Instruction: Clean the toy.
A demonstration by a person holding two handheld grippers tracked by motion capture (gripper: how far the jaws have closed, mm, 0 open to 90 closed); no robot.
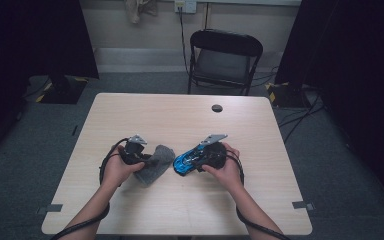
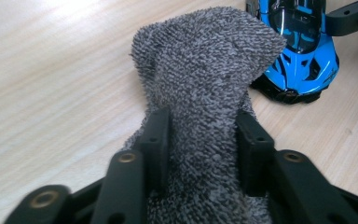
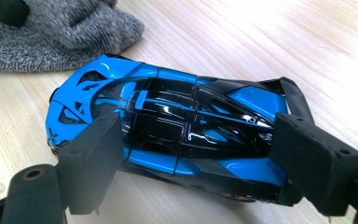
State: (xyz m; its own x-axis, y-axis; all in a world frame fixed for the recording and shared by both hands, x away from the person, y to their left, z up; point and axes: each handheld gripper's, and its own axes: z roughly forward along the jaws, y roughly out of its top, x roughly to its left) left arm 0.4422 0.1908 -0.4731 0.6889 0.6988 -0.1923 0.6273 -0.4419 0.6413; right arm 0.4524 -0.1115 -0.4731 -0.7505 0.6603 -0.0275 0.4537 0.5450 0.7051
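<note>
While fingers (image 2: 154,140) pinch sock (image 2: 205,65), car (image 3: 177,135) sits clamped

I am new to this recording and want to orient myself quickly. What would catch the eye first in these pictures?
The bright blue and black toy car stands out most: it lies on the pale wooden table, between the jaws of the right gripper. Just left of it, the left gripper pinches a fuzzy grey cloth, whose free end almost reaches the car. Behind the table stands a black folding chair.
</note>
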